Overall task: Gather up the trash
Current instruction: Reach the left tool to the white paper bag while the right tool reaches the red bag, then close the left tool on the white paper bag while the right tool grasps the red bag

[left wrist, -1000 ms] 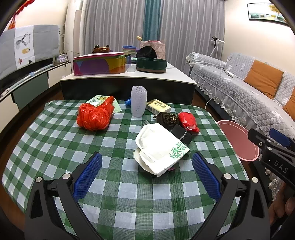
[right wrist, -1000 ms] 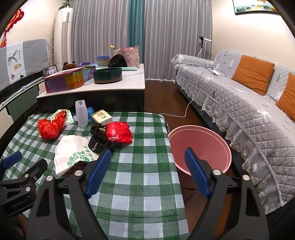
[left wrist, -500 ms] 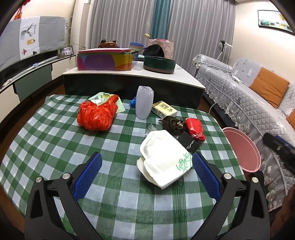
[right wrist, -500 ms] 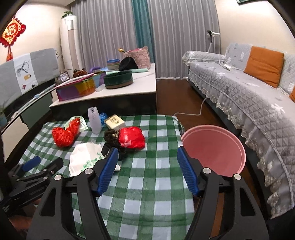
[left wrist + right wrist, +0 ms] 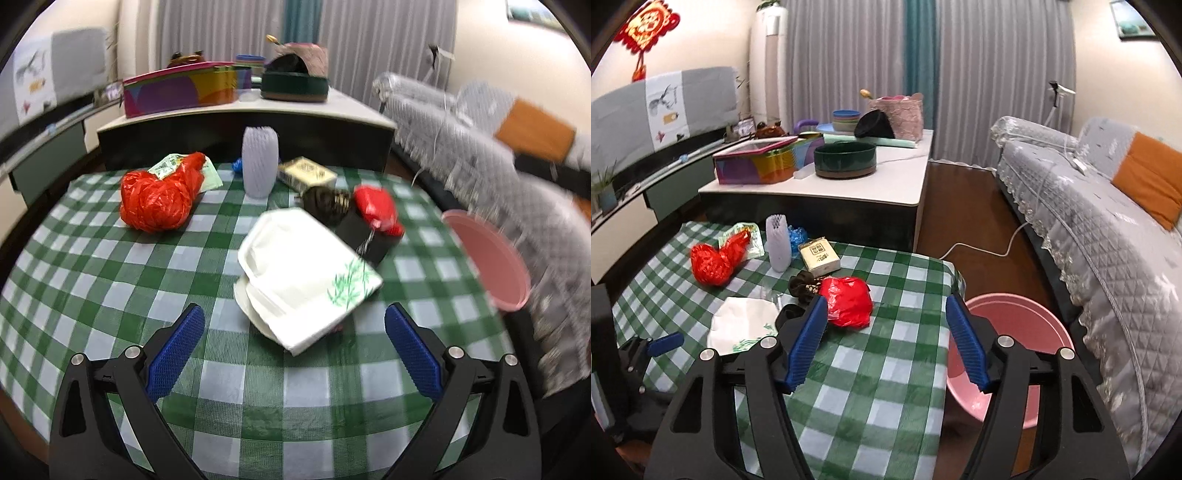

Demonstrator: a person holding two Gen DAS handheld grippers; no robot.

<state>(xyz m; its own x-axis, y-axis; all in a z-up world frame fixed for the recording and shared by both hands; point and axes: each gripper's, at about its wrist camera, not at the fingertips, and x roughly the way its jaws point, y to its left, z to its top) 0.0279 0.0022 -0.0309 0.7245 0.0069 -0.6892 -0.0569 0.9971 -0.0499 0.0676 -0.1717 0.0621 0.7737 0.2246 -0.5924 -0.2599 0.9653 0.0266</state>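
On the checked counter (image 5: 92, 280), an orange bag (image 5: 159, 199) lies far left, then a white foam sleeve (image 5: 259, 162) standing upright and a white clamshell box (image 5: 306, 277) at centre. The left tongs (image 5: 293, 350) gape wide and empty just before the box. A red bag (image 5: 847, 301) lies beside the empty, wide right tongs (image 5: 886, 339). A pink basin (image 5: 1034, 332) sits rightmost, off the counter.
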